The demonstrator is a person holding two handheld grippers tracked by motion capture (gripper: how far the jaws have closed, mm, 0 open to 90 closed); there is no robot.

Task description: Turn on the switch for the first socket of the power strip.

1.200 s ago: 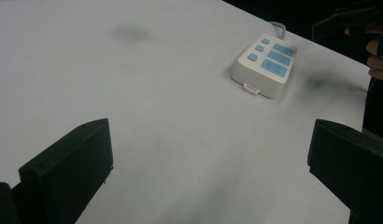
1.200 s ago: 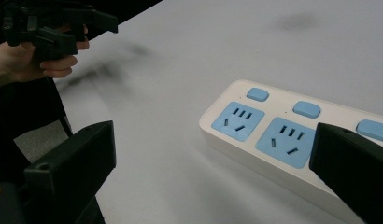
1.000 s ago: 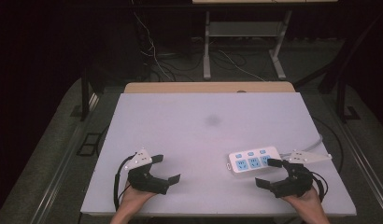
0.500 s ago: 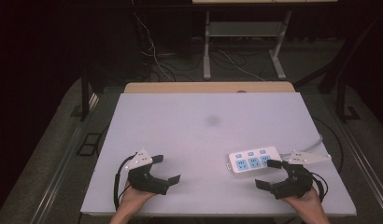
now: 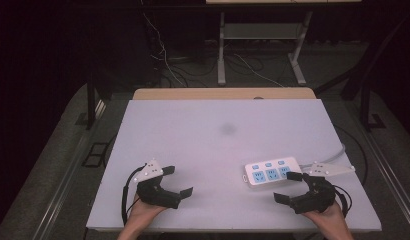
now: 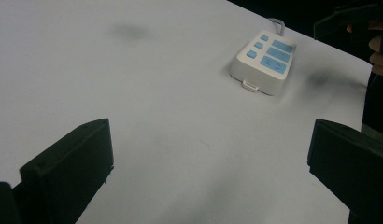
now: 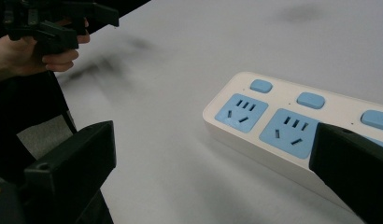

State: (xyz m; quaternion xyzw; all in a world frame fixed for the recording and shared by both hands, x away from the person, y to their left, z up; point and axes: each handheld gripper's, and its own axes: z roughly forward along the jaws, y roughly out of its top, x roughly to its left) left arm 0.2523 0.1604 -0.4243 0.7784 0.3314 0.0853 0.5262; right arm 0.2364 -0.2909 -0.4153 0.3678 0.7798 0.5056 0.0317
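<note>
Left tongs (image 5: 179, 181) near the worktop's front left corner, black, gripped from below by a hand (image 5: 143, 216); jaws spread wide, nothing between them, only bare worktop seen past them in the left gripper view. Grey three-cornered plate on top, black cable looping off toward the left edge.

Right tongs (image 5: 288, 186) near the front right corner, likewise black, held by the other hand (image 5: 327, 216); jaws released and wide apart, gripping nothing. One jaw tip lying just beside the front edge of the power strip in the high view; whether touching, cannot tell. In the right gripper view, right jaw overlapping the strip's near end, left jaw over bare surface.

White rectangular plastic power strip (image 5: 272, 171) with three blue sockets and three blue switches, flat on the worktop toward the right edge, in its front half. Grey cord leaving its right end toward the right edge.

Pale grey matte worktop (image 5: 218, 110), a faint dark smudge (image 5: 227, 129) near its middle. Wooden strip along the far edge. Dark floor beyond with loose cables and a metal frame.
</note>
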